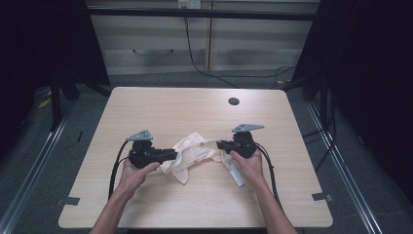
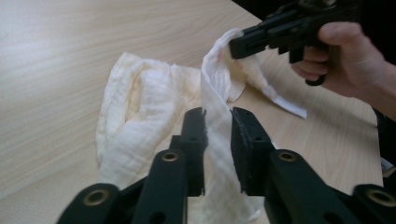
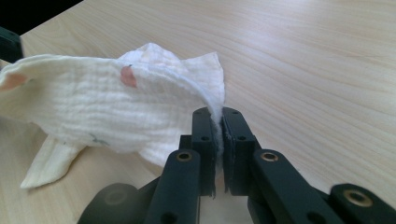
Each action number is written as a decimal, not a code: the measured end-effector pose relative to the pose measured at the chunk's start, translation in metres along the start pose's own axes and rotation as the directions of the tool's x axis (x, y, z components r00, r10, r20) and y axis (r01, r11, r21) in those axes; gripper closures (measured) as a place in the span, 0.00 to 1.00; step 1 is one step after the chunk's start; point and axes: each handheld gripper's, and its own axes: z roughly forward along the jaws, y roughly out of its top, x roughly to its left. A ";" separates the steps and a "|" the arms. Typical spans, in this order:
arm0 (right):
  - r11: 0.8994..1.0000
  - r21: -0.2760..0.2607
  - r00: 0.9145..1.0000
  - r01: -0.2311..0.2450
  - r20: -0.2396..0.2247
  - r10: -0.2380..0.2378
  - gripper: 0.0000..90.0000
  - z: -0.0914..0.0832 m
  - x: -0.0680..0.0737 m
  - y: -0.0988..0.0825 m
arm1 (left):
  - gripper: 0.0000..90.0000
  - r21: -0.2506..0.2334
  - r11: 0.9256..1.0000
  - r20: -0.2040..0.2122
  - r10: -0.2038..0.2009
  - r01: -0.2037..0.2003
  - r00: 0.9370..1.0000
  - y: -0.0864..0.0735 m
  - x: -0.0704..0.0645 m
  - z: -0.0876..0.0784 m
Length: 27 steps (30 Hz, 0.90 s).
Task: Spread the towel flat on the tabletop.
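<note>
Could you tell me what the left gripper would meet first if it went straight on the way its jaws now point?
Most likely the crumpled cream muslin cloth itself: a fold already lies between the left gripper's parted jaws. Beyond it, roughly in line, is the right gripper, shut on the cloth's far end, though depth is hard to judge.

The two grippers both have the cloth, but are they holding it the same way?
No. The right gripper has its jaws pinched shut on the cloth, while the left gripper has a gap between its jaws, with the cloth running loosely through. The right one grips an edge; the left sits around a fold. Both are black and hand-held.
</note>
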 end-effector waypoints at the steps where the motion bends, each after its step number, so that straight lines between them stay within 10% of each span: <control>1: 1.000 -0.004 1.000 -0.001 -0.008 0.001 0.94 0.002 0.000 0.000 | 0.74 -0.002 1.000 0.014 0.009 -0.009 1.000 0.000 -0.002 0.000; 9: 1.000 0.015 1.000 -0.014 0.013 0.014 0.93 0.008 -0.002 0.003 | 0.50 0.013 0.998 0.036 0.055 -0.055 0.998 -0.003 -0.024 0.010; 22: 0.997 0.066 0.998 -0.041 0.057 0.038 0.89 0.030 -0.013 -0.003 | 0.32 0.051 0.998 0.013 0.026 -0.026 1.000 -0.013 -0.021 0.029; 25: 0.997 0.069 0.997 -0.048 0.059 0.043 0.85 0.026 -0.013 -0.004 | 0.38 0.045 0.998 -0.029 0.044 -0.043 0.999 -0.014 -0.019 0.030; 27: 0.997 0.068 0.998 -0.040 0.056 0.036 0.76 0.022 -0.013 -0.004 | 0.61 0.020 0.997 -0.075 0.072 -0.070 0.995 -0.014 -0.018 0.026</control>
